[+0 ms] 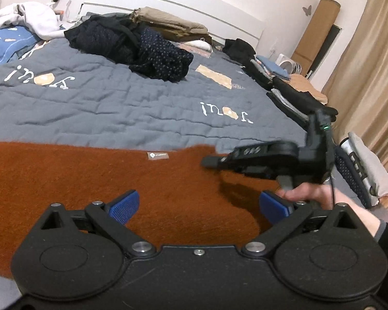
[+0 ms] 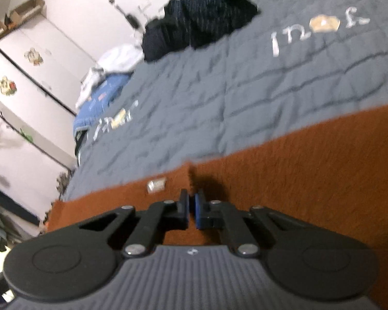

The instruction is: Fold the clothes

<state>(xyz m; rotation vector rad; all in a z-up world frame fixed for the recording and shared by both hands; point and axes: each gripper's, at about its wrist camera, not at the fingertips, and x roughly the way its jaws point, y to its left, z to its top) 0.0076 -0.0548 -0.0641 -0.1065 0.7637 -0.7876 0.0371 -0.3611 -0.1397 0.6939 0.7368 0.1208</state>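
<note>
A rust-orange fuzzy garment (image 1: pixel 116 178) lies flat on the grey quilt, with a small label (image 1: pixel 157 155) near its far edge. My left gripper (image 1: pixel 198 206) is open just above the garment, blue pads (image 1: pixel 124 205) wide apart and empty. My right gripper (image 1: pixel 212 161) hovers over the garment's right part, held by a hand (image 1: pixel 307 193). In the right wrist view the right gripper (image 2: pixel 192 201) has its blue pads nearly together over the garment (image 2: pixel 297 175), close to the label (image 2: pixel 156 184); no cloth shows between them.
The grey quilt (image 1: pixel 116 103) covers the bed. A dark unfolded clothes pile (image 1: pixel 132 46) lies at the far side, folded khaki items (image 1: pixel 168 23) behind it. Folded stacks (image 1: pixel 284 82) line the right edge. White clothes (image 1: pixel 25 18) lie far left. Wardrobe (image 2: pixel 25 77) stands left.
</note>
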